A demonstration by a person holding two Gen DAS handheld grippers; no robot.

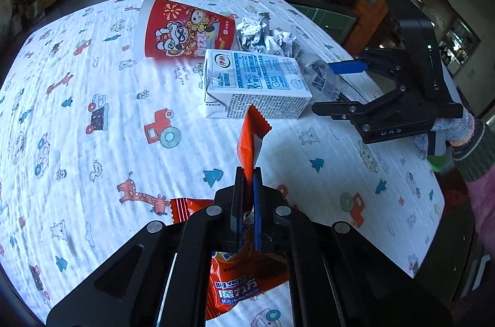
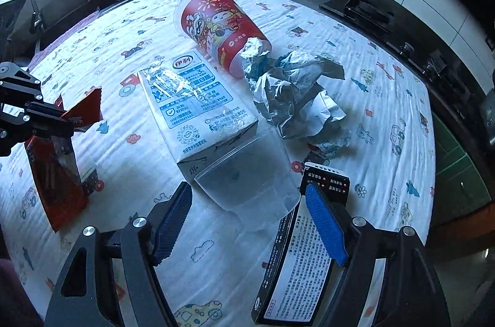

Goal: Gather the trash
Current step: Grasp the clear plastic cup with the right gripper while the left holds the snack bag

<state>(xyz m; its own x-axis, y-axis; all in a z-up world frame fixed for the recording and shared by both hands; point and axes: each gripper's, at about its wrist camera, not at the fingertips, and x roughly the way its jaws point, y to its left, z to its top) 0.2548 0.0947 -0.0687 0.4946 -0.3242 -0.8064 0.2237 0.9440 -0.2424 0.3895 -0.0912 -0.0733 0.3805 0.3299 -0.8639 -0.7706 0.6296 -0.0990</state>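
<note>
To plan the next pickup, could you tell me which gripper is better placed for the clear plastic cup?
Right. The right gripper has open jaws flanking the clear plastic cup, while the left gripper is shut on the orange wrapper.

milk carton: 伊利 | orange wrapper: Ovaltine Magic Cube | right claw: DAS

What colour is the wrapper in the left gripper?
Orange-red wrapper; clearest in the left wrist view.

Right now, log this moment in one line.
left gripper: shut on orange wrapper | right gripper: open around clear plastic cup | milk carton: on table
</note>
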